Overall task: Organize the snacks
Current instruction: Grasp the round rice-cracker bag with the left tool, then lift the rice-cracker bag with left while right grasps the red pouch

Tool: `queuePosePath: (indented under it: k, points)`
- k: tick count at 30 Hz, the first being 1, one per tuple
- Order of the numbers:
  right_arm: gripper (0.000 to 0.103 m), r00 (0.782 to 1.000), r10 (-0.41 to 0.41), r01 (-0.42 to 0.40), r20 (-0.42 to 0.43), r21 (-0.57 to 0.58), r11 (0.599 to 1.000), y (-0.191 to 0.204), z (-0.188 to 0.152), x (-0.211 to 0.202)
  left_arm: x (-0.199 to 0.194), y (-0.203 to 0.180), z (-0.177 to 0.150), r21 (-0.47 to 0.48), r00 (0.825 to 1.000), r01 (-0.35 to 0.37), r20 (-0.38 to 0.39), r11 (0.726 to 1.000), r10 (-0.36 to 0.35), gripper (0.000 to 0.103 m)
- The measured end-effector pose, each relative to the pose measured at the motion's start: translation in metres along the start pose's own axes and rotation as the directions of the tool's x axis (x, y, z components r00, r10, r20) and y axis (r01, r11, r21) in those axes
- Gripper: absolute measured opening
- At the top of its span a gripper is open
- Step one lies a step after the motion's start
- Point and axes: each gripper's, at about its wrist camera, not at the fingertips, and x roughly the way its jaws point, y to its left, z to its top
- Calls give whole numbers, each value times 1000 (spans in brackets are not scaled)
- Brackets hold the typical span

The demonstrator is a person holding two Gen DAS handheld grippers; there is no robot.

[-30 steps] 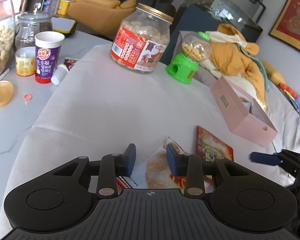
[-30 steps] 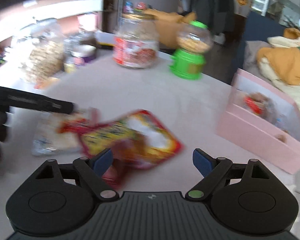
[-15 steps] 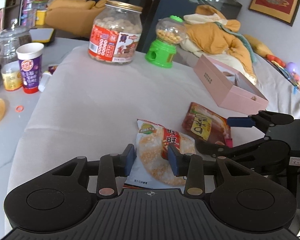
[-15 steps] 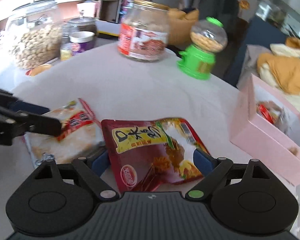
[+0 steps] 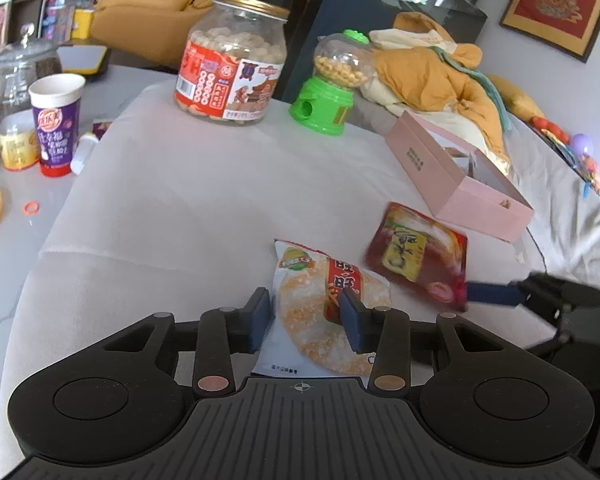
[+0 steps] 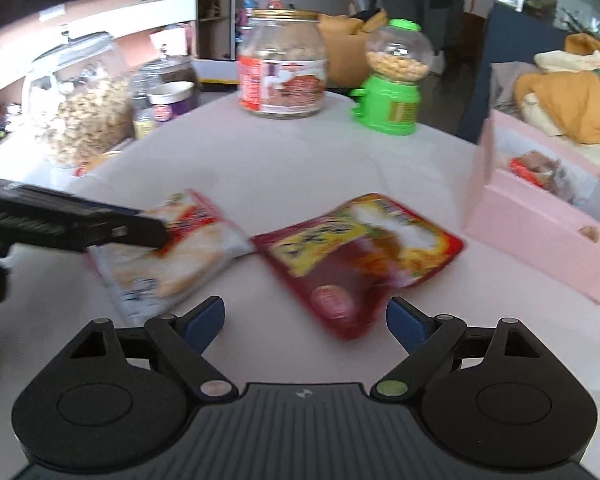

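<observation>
A white rice-cracker packet [image 5: 328, 312] lies flat on the white tablecloth, its near half between the fingers of my left gripper [image 5: 306, 320], which is open and not closed on it. It also shows in the right wrist view [image 6: 172, 256]. A dark red snack packet [image 5: 418, 258] lies to its right, close to the pink box [image 5: 456, 176]. In the right wrist view the red packet [image 6: 360, 256] lies just ahead of my right gripper [image 6: 304, 318], which is wide open and empty.
The open pink box [image 6: 540, 220] holds some snacks. A big biscuit jar [image 5: 234, 60] and a green candy dispenser [image 5: 332, 88] stand at the back. A purple cup [image 5: 56, 124] and glass jars stand at the left. Yellow bedding [image 5: 440, 76] lies behind the box.
Both grippers have drawn back a little from the packets. The red packet now lies further right, nearer the pink box. The left gripper's fingers stay either side of the cracker packet.
</observation>
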Motion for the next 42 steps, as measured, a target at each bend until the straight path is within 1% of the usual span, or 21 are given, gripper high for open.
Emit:
queuePosePath:
  k: [4, 8, 10, 11, 12, 14, 15, 16, 19, 22, 24, 25, 26, 29, 30, 33, 35, 36, 39, 41, 42]
  points:
    - [89, 999, 41, -41, -4, 8, 999, 14, -2, 7, 1, 1, -1, -10, 1000, 21, -5, 1000, -21, 44]
    - [89, 999, 48, -48, 15, 35, 998, 10, -6, 6, 1, -1, 3, -60, 996, 76, -52, 995, -79, 45]
    - [89, 999, 28, -29, 18, 51, 998, 6, -7, 5, -3, -10, 4, -46, 994, 96, -44, 994, -98, 44]
    - [89, 999, 27, -28, 20, 61, 998, 2, -8, 4, -6, -14, 4, -42, 991, 128, -35, 991, -130, 43]
    - [89, 999, 27, -29, 21, 73, 997, -1, -10, 3, -7, -17, 4, -52, 982, 181, -38, 982, -183, 39]
    - [89, 999, 28, -31, 25, 95, 995, -8, -13, 1, -4, -24, 3, -88, 955, 286, -61, 954, -291, 38]
    - [89, 999, 32, -34, 27, 103, 994, -10, -14, 0, 0, -28, 2, -87, 947, 306, -73, 948, -312, 38]
    - [89, 999, 32, -35, 28, 106, 994, -11, -14, -1, 3, -34, 2, -70, 952, 292, -78, 954, -297, 38]
    - [89, 999, 26, -29, 30, 101, 994, -11, -16, -3, 12, -42, 4, -36, 979, 194, -50, 980, -196, 35]
    - [89, 999, 28, -32, 32, 102, 994, -12, -18, -4, 23, -41, 9, -26, 990, 139, -5, 990, -139, 35]
    - [89, 999, 31, -34, 33, 105, 994, -12, -18, -4, 29, -41, 12, -13, 992, 121, 23, 993, -120, 32]
    - [89, 999, 31, -35, 33, 105, 994, -12, -19, -4, 32, -42, 13, 5, 994, 108, 34, 994, -108, 28]
    - [89, 999, 30, -33, 33, 103, 994, -12, -19, -4, 32, -41, 13, 17, 994, 106, 40, 994, -106, 28]
    - [89, 999, 21, -24, 31, 98, 995, -10, -19, -4, 27, -34, 7, 0, 990, 134, 49, 991, -134, 23]
    - [89, 999, 20, -23, 30, 102, 995, -11, -19, -4, 23, -32, 6, -3, 990, 128, 59, 992, -128, 23]
    - [89, 1000, 11, -14, 23, 130, 991, -17, -18, -4, 4, -28, -1, 29, 991, 14, 129, 999, -18, 24]
    - [89, 1000, -6, 5, 7, 153, 988, -22, -14, -3, -7, -22, -5, 26, 983, -72, 170, 997, 66, 24]
    - [89, 1000, -15, 15, -3, 165, 986, -23, -11, -1, -9, -18, -5, 15, 980, -86, 180, 996, 82, 25]
    - [90, 999, -32, 40, -42, 201, 979, -30, 3, 10, -7, -2, -11, -79, 983, -65, 165, 995, 77, 29]
    - [92, 996, -50, 65, -69, 236, 970, -34, 14, 21, -8, 5, -18, -103, 981, -38, 184, 994, 56, 30]
    - [95, 996, -53, 70, -75, 253, 965, -37, 19, 26, -9, 8, -20, -114, 981, -24, 189, 993, 46, 30]
